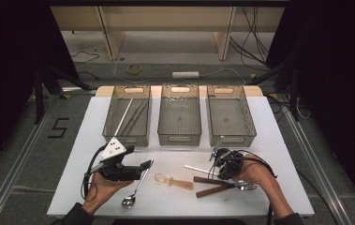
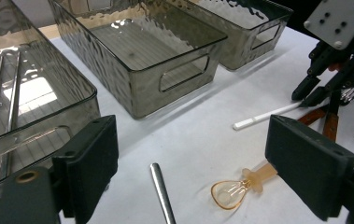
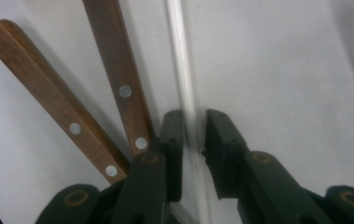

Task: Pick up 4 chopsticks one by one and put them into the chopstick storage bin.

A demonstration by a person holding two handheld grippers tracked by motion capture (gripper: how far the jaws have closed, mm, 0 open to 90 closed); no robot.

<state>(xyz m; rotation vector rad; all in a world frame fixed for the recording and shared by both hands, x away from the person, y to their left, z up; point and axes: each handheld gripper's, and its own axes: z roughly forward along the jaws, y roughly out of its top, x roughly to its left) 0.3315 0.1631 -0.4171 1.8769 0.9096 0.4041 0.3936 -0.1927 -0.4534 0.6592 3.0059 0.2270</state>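
My right gripper points down at a white stick on the white table. In the right gripper view its jaws stand narrow around the white stick, a thin gap left on one side, so it is open. Two wood-handled forks lie crossed beside it, their handles just left of the jaws. My left gripper hovers open over the handle of a metal spoon. Between its wide jaws show the spoon handle and an amber plastic spoon.
Three clear grey trays stand in a row at the back: the left tray holds a white stick and some metal rods, the middle tray and right tray look empty. The amber spoon lies between the two grippers.
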